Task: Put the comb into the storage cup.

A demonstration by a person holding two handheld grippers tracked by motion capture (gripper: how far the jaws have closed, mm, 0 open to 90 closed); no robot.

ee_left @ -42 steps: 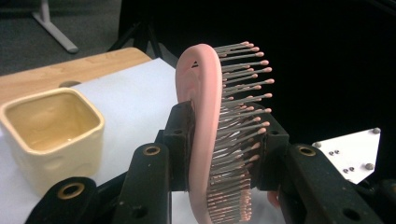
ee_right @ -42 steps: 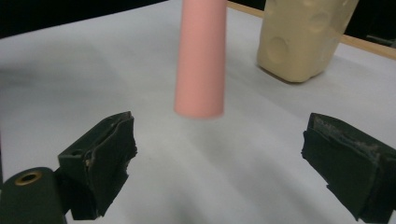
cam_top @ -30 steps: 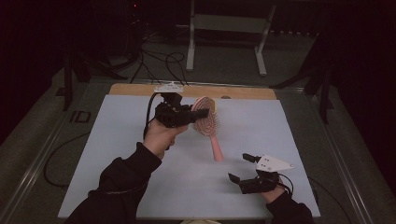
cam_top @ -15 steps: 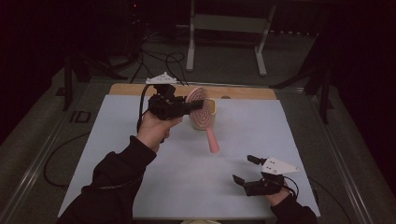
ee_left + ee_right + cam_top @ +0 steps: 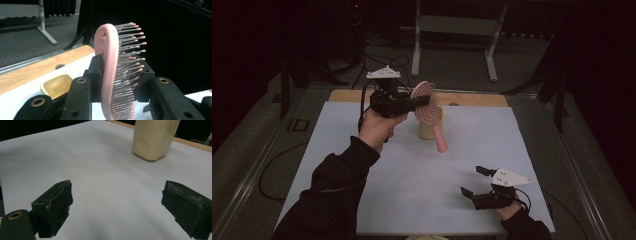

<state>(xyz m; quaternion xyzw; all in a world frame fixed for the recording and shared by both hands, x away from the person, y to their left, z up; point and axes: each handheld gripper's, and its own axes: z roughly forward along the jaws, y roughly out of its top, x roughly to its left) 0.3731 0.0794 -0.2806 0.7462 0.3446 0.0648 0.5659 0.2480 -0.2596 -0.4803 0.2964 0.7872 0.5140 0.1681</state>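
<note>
Table [image 5: 362,200]: a pale blue-grey sheet covers the working surface, with a strip of bare wood [image 5: 472,99] exposed along the far edge. Left gripper [image 5: 424,100]: raised above the far half of the table in the person's left hand [image 5: 377,127], jaws pointing across toward the right of the high view and clamped on the head of a pink hairbrush [image 5: 428,107]. In the left gripper view one pad bears on the smooth pink back of the hairbrush [image 5: 110,62] and the other on the bristle side, the bristle tips pointing to the right of that view. The brush is clear of the sheet, head uppermost and handle slanting down toward the near right, its lower part passing in front of the container. Right gripper [image 5: 474,181]: low over the near right corner of the sheet, jaws standing well apart with nothing between them; the right gripper view shows bare sheet in the gap. Container [image 5: 428,131]: a small cream-coloured cup, upright on the sheet near the far edge, just below the brush. The left gripper view looks into its open mouth [image 5: 56,85]; the visible interior holds nothing, though the bottom is not fully seen. In the right gripper view the same cup [image 5: 153,138] stands well beyond the jaws
</note>
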